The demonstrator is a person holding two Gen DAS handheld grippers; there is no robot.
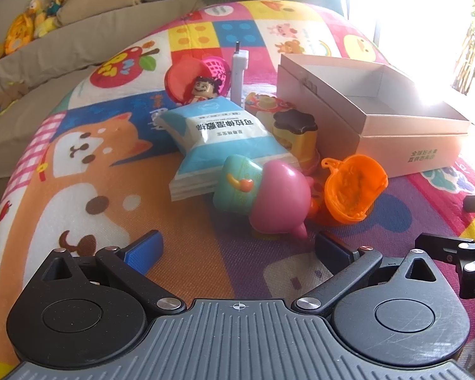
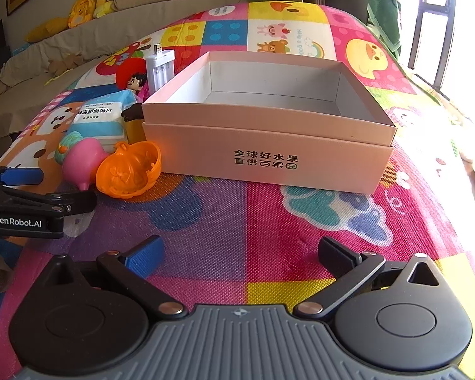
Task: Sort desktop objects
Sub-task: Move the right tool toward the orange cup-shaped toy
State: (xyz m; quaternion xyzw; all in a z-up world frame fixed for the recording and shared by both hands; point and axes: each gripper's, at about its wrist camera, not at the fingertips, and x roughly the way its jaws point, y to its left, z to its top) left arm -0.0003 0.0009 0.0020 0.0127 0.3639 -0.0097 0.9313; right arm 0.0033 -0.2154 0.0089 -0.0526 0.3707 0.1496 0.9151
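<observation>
Evidently nothing is sorted yet: the pink box (image 2: 269, 145) stands empty, its mouth up, straight ahead of the right tool (image 2: 240, 253), presumably as the bin for the clutter. That tool hovers with its jaws spread wide and nothing between them, over bare mat (image 2: 237, 221).

Beside it, the left tool (image 1: 237, 247) is likewise wide open and empty, aimed at the heap, which lies ahead of it and left of the box. Nearest its fingers lies one pink-and-teal toy (image 1: 269, 196) on its side, almost between the jaws, so I judge it the likely first pick. Just right of that toy sits one orange shell (image 1: 353, 186), hollow side up, near the box wall. Beyond them I count one blue-white packet (image 1: 218, 139) lying flat, one yellow pot (image 1: 297, 133) with a dark lid, one small figure (image 1: 202, 90) leaning on a red disc (image 1: 182, 79), and one white charger (image 1: 239, 72) propped upright behind. A pink basket (image 1: 217, 66) shows partly; other bits may be hidden.

The things crowd together, touching, so single picks look tight.
</observation>
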